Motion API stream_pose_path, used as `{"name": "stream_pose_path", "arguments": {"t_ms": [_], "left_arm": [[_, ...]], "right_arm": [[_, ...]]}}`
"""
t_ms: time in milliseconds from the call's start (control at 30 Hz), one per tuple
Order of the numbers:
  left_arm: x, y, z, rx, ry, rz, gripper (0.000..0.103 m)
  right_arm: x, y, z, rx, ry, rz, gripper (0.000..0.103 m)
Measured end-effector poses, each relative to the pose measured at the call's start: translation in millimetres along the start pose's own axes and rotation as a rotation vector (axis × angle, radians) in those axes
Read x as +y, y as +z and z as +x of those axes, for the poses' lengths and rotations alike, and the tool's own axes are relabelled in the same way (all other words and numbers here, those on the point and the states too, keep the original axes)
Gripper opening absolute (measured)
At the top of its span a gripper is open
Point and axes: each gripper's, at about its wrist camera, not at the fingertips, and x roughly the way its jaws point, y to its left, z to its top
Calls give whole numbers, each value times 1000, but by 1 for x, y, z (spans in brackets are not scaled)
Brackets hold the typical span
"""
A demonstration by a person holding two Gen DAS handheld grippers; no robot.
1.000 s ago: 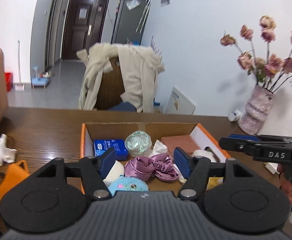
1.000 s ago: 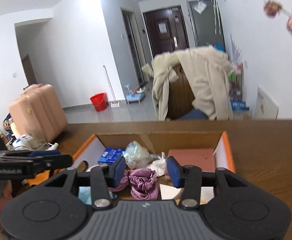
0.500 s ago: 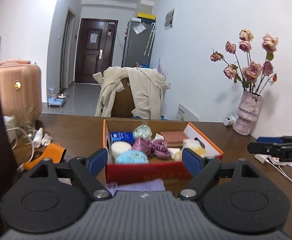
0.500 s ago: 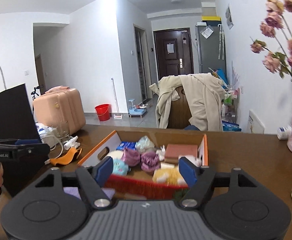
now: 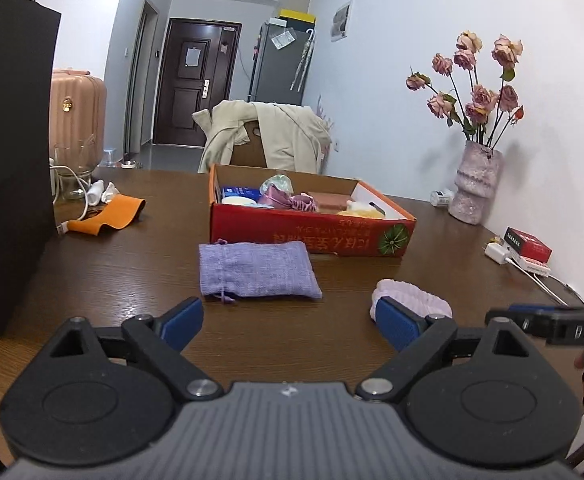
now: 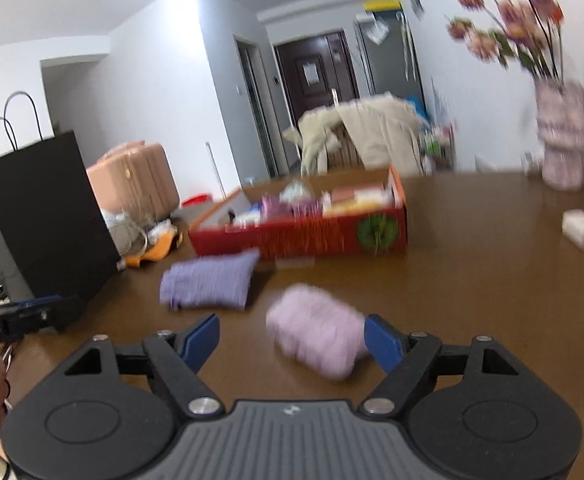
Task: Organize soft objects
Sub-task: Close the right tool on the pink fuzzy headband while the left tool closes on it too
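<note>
My left gripper (image 5: 288, 322): black linkage arms, blue pads (image 5: 396, 322), silver screws, ribbed grey housing; right gripper (image 6: 292, 338) identical.

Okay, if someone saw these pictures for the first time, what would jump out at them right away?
Probably the red box in the middle of the brown table, packed with soft items. In front of it lie a purple drawstring pouch and, to its right, a fluffy pink piece, each lying between a gripper's open blue fingers. Dried roses in a vase stand by the right wall.
</note>
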Motion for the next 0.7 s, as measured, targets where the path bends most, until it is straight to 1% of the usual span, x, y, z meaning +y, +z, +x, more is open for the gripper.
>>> {"name": "stream_pose_path", "arguments": {"t_ms": [100, 200, 267, 333, 367, 400, 433, 533, 633, 700], "left_arm": [[-2, 1, 6, 4, -11, 4, 95], [-5, 4, 19, 20, -33, -22, 94], [-10, 8, 33, 37, -58, -32, 89], [-19, 10, 51, 69, -88, -27, 77], [-24, 11, 60, 88, -106, -24, 73], [-29, 12, 68, 103, -120, -22, 67], [-36, 13, 79, 118, -140, -21, 64], [-50, 17, 111, 154, -197, -28, 61], [-60, 21, 149, 198, -222, -36, 59], [-64, 21, 173, 248, -238, -61, 54]], "right_arm": [[-1, -13, 2, 32, -21, 23, 79], [-6, -17, 3, 35, -23, 52, 78], [-12, -16, 5, 32, -7, 88, 74], [-21, -14, 11, 28, 7, 138, 64], [-25, -14, 16, 33, 11, 154, 62], [-29, -13, 21, 39, 14, 168, 61], [-34, -12, 28, 50, 18, 191, 59], [-49, -12, 46, 78, 57, 262, 55], [-60, -10, 65, 105, 59, 297, 54], [-67, -9, 79, 128, 64, 313, 53]]}}
